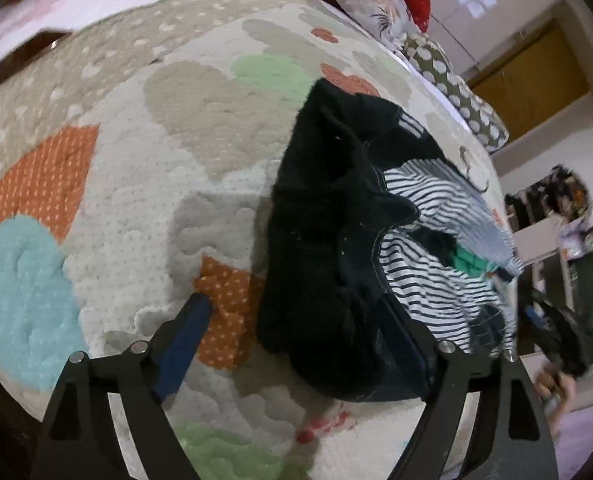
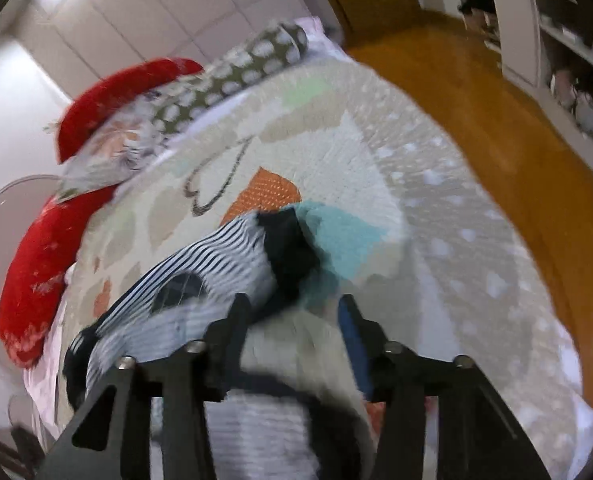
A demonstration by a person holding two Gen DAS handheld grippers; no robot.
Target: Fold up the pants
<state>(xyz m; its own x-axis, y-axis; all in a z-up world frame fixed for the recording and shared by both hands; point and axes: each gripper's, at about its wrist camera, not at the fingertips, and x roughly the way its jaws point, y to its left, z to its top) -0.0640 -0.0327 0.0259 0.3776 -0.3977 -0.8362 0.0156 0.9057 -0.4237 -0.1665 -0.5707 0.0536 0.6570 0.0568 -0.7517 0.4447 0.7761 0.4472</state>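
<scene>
Both claws, left (image 1: 296,328) and right (image 2: 292,312), are hanging spread, gripping nothing. Dark pants (image 1: 328,240) are lying crumpled among striped clothes (image 1: 436,240) on the bed (image 1: 136,160). Folding is looking unstarted.

Two grippers over the bed: the left gripper (image 1: 294,312) and the right gripper (image 2: 292,308), each with two fingers spread apart; one quilted bedspread (image 1: 144,184) patterned with hearts; one heap of clothes (image 1: 376,220) on it, in which I count one black garment (image 1: 320,200) and at least one striped garment (image 1: 436,208), though how many pieces are tangled in there I cannot tell; one dotted bolster (image 2: 236,76) at the far edge; two red cushions (image 2: 36,280); one floral pillow (image 2: 108,148) between them.
</scene>
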